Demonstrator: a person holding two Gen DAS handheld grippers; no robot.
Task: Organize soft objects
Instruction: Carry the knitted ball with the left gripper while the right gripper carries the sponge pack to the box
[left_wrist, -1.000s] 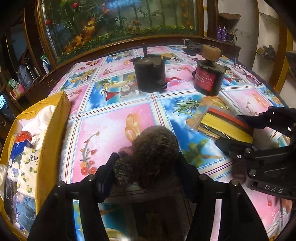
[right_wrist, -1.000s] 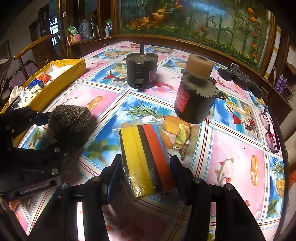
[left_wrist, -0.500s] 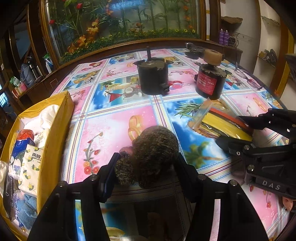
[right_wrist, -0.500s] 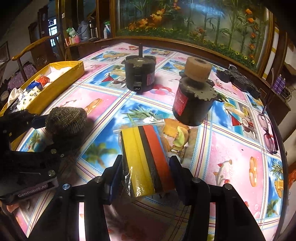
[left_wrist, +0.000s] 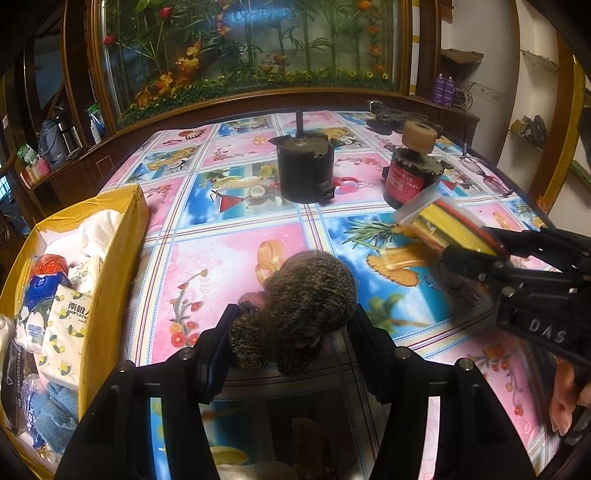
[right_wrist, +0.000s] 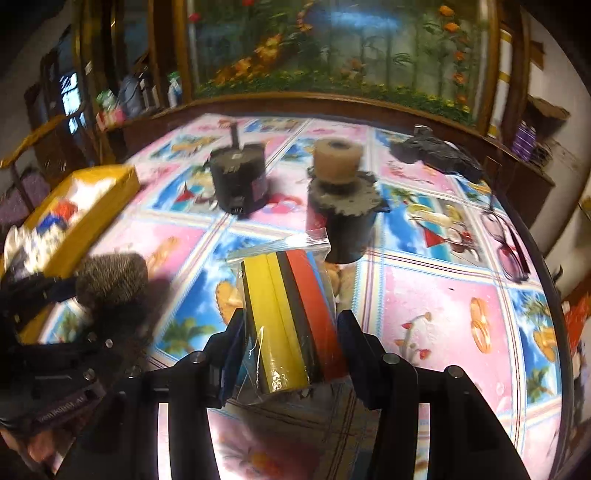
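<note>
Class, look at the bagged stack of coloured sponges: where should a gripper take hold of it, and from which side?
Across the stack's two broad faces, near its end: the bagged sponges stand on edge, so the right gripper comes along their length, one finger per face, compressing the layers together.

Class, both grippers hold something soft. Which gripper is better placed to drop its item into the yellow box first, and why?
Left. The left gripper, shut on the knitted hat, sits right beside the yellow box. The right gripper, holding the bagged sponges, would probably have to cross over it.
</note>
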